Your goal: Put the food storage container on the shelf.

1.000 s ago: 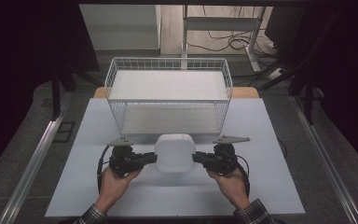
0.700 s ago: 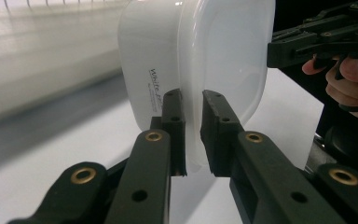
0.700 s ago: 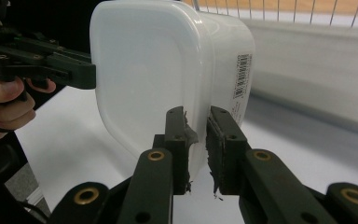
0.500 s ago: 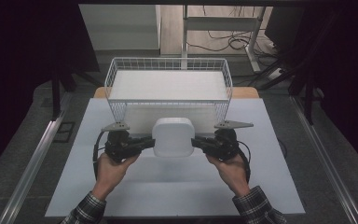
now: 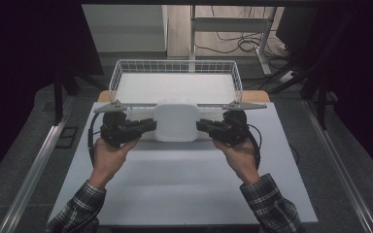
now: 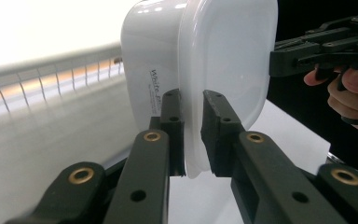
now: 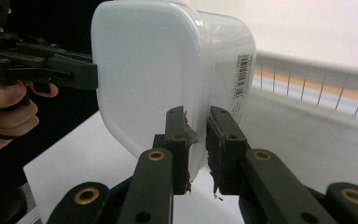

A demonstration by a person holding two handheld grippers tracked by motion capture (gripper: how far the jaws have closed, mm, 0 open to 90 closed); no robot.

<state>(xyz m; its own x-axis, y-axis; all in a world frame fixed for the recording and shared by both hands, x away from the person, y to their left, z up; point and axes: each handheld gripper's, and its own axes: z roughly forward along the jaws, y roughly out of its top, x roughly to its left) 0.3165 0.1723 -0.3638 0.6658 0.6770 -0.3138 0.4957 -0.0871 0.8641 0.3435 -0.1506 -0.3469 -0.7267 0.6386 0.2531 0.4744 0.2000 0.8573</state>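
White lidded tub (image 5: 177, 122) held up between both grippers, just at the near rim of the wire basket (image 5: 126, 77), above the bench (image 5: 175, 184). Left gripper (image 5: 145, 125) pinches the tub's left lip; in the left gripper view its jaws are nearly closed on the thin rim (image 6: 191, 154). Right gripper (image 5: 205, 126) does the same on the opposite side, jaws clamped on the rim (image 7: 196, 154) in the right gripper view. Tub sits on edge, lid toward the person, printed label and barcode on the body.

Handling guess: thin rigid plastic, looks light, probably empty, can't see inside. Smooth and slippery, and the rim is a narrow purchase, so it could pivot or slip if one side lets go. Lip grip from both sides seems the sensible hold; squeezing the walls would flex them. Lid could pop under torque.
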